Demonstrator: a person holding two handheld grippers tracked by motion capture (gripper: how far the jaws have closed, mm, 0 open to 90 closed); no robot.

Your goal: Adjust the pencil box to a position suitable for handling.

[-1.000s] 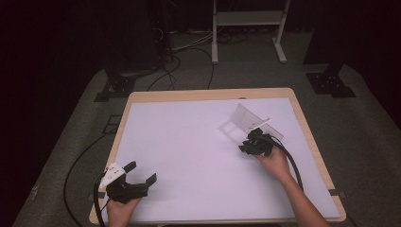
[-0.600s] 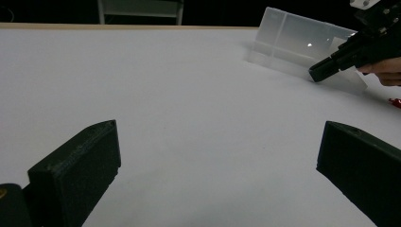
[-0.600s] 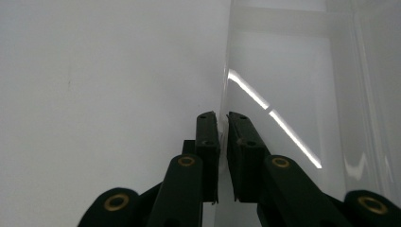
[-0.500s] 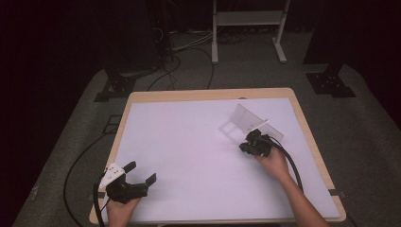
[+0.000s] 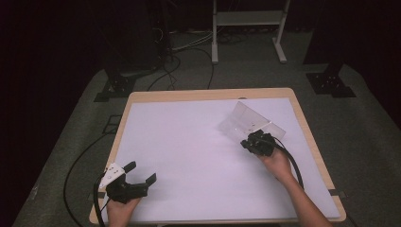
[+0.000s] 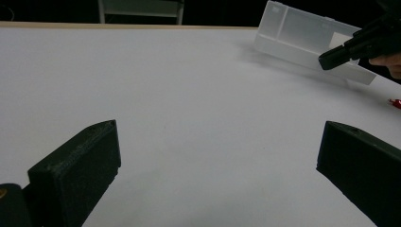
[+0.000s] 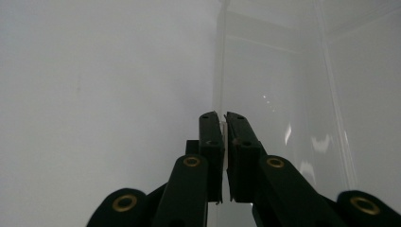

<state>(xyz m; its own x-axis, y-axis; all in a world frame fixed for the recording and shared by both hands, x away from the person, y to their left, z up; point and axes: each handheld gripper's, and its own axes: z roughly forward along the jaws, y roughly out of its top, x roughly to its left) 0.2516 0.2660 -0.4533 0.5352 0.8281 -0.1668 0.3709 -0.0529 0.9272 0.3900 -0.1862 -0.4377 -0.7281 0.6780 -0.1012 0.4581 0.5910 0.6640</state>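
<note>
On the right half of the white table [image 5: 189, 156], toward the far edge, a clear plastic box [image 5: 250, 124] is being gripped by the right gripper [image 5: 256, 142]. Its jaws have just been closing, and in the right gripper view a thin clear wall of the box [image 7: 222, 127] is being pinched between the pressed-together pads. The box is being shown lying open, with one panel raised at a tilt. Near the front left corner, the left gripper [image 5: 140, 173] is being held with its jaws spread wide over bare table, nothing between them. The grasping step appears to be finishing. Next, a careful lift or swing of the pinched panel is probably being called for, since thin smooth plastic could slip.
</note>
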